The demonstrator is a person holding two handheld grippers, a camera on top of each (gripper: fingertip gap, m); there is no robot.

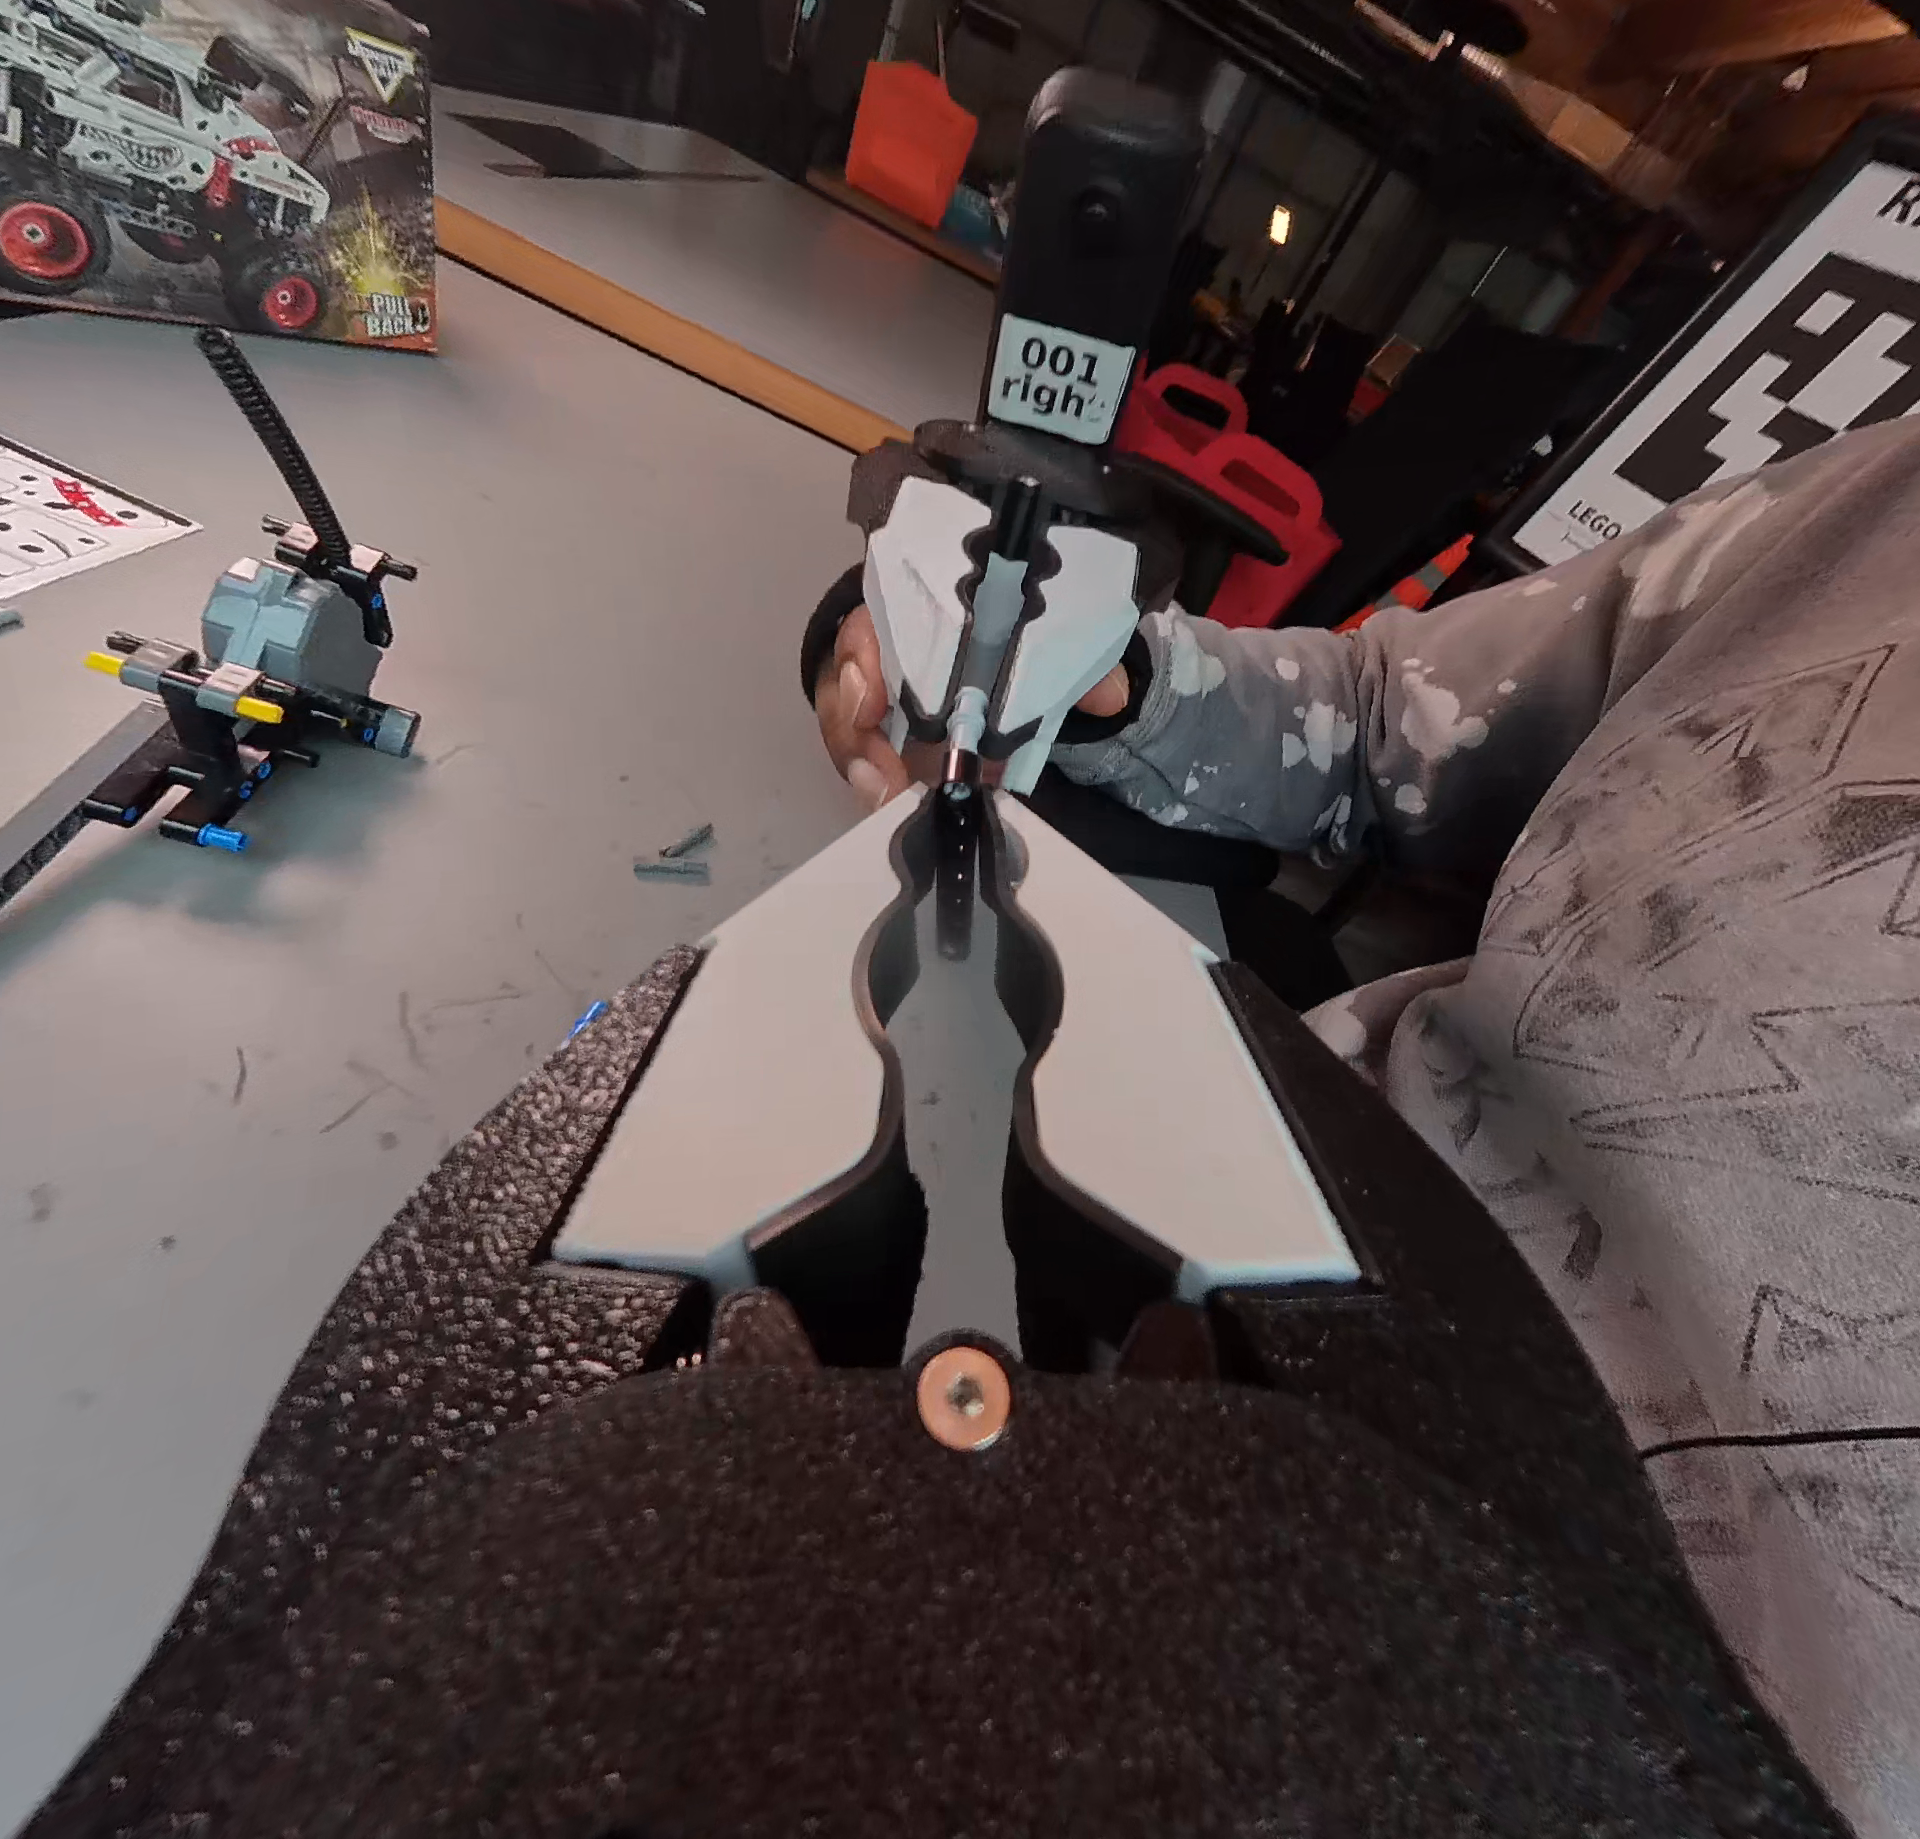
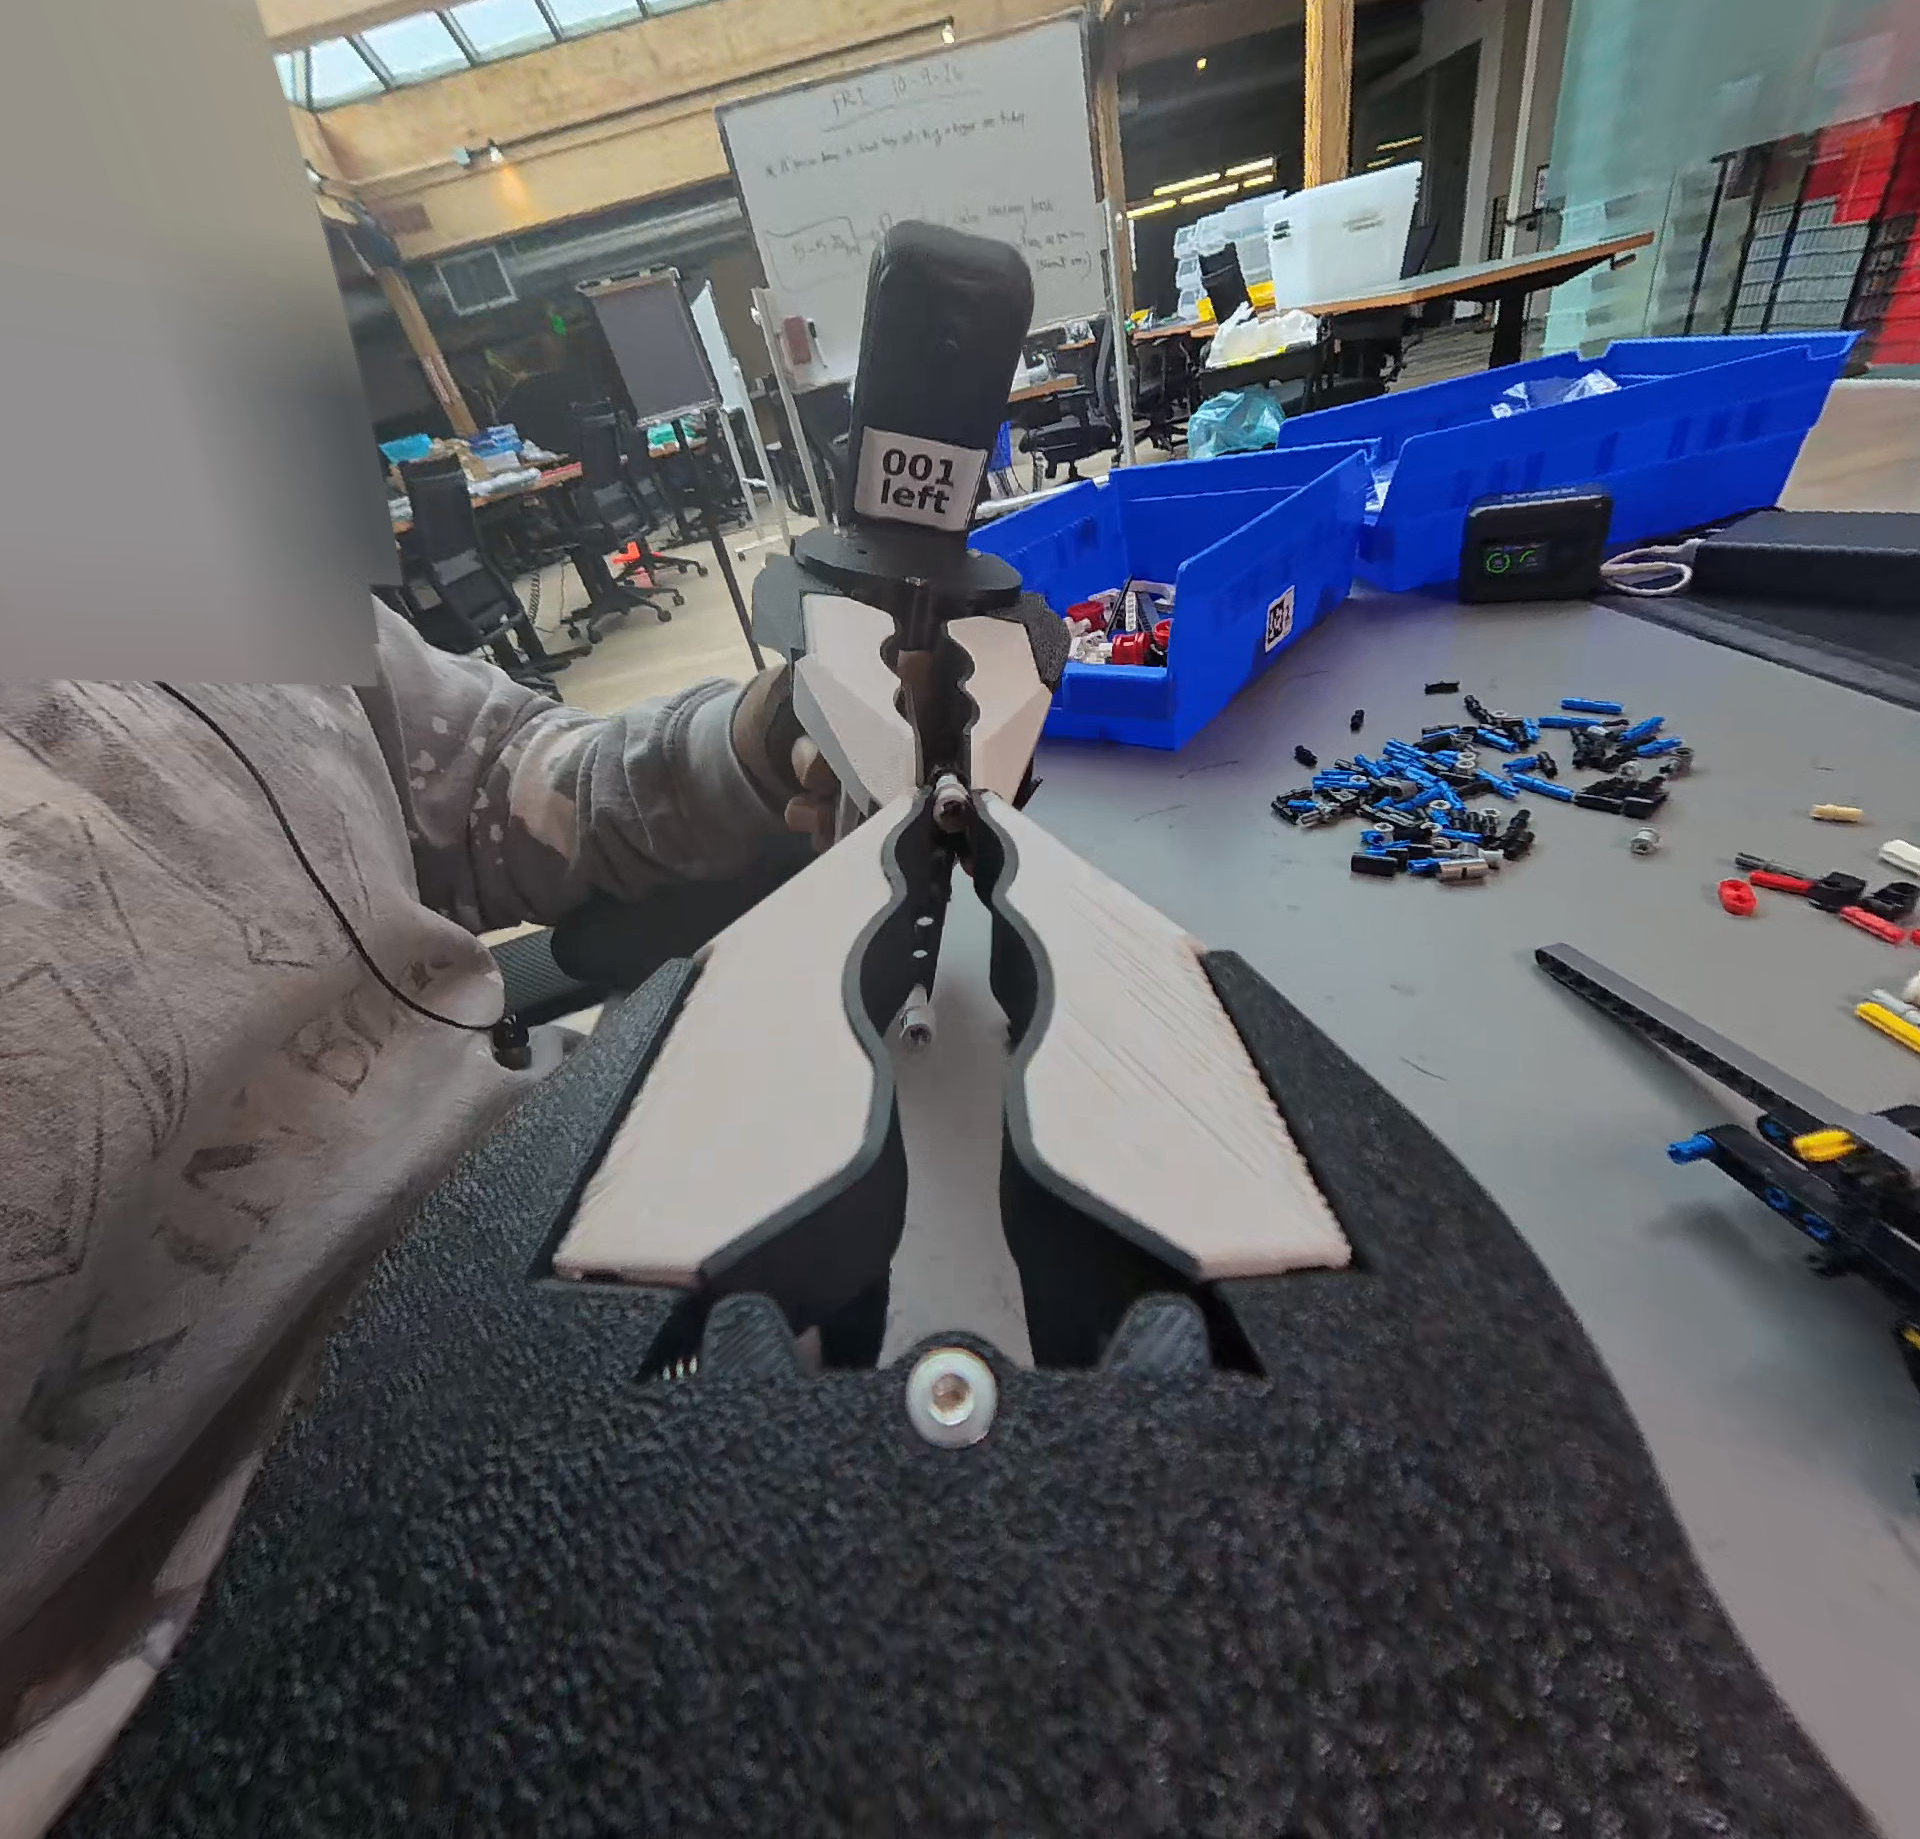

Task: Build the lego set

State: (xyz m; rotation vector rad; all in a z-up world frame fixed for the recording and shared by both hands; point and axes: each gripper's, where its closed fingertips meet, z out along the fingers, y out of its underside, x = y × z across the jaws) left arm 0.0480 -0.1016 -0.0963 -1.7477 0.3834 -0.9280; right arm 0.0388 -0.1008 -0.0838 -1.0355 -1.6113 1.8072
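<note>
My left gripper (image 1: 956, 802) is shut on a short black beam (image 1: 954, 885) with holes. My right gripper (image 2: 945, 802) faces it tip to tip and is shut on a black holed piece (image 2: 923, 916) with a grey axle (image 2: 918, 1022) through it. The right gripper (image 1: 961, 740) shows in the left wrist view with the grey axle (image 1: 985, 605) between its fingers. The left gripper (image 2: 935, 761) shows in the right wrist view. The two held pieces meet above the table's near edge. The part-built model (image 1: 260, 667) with a long black beam (image 1: 275, 439) stands on the grey table (image 1: 520, 646).
The set's box (image 1: 208, 127) stands at the back and a sticker sheet (image 1: 62, 522) lies by the model. Two small grey pieces (image 1: 675, 854) lie near the table edge. A pile of blue, black and grey pins (image 2: 1475, 781) and blue bins (image 2: 1195, 594) are beyond the right gripper. Only a small space, under 4 cm, lies between the two pairs of fingers.
</note>
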